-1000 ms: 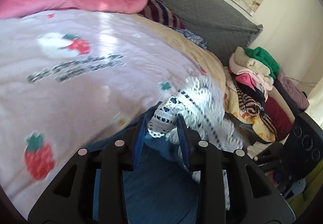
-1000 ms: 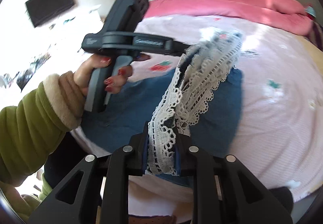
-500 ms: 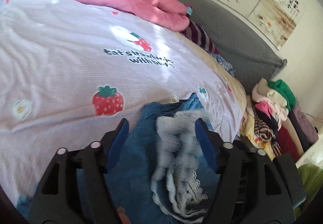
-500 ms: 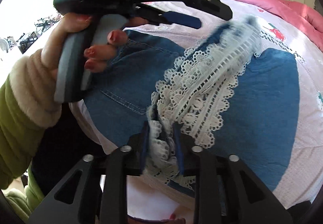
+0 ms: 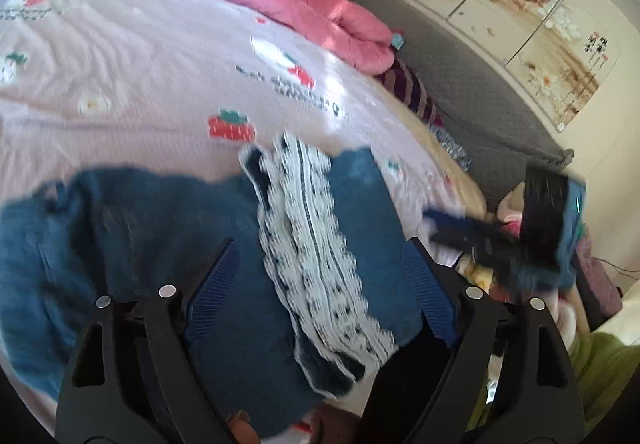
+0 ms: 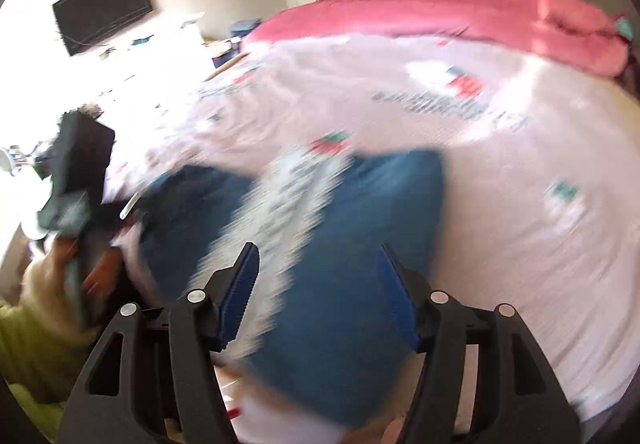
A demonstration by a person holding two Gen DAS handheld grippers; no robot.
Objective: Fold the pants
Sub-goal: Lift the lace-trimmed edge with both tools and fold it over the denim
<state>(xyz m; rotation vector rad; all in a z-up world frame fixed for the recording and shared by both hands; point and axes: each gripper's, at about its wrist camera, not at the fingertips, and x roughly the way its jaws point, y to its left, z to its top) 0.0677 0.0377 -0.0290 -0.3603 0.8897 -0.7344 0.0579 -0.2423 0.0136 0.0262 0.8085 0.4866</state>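
The bed (image 5: pixel 132 56) took up most of both views, covered in a pale pink sheet with strawberry prints, and a rolled pink quilt (image 5: pixel 280 0) lay along its far side. A grey headboard (image 5: pixel 472 92) stood at the right of the left wrist view.

The pants (image 5: pixel 168 228), blue denim with white lace trim (image 5: pixel 316 244), lay flat on the near edge of the bed, folded over, so the lace ran up the middle of the pile.

The left gripper (image 5: pixel 320 284) pointed down at the pants, hovering over them, with its jaws wide and opening further. The lace sat in the gap but the blue pads weren't pressing on it. The right gripper (image 6: pixel 316 288) was tilted down over the same fabric, its jaws opening too. Denim and blurred lace showed between them, with nothing pinched.

In the right wrist view the left hand (image 6: pixel 92 276) was at the far left, blurry, wrapped round its gripper's handle, with a green sleeve (image 6: pixel 24 356) and cream cuff behind it.
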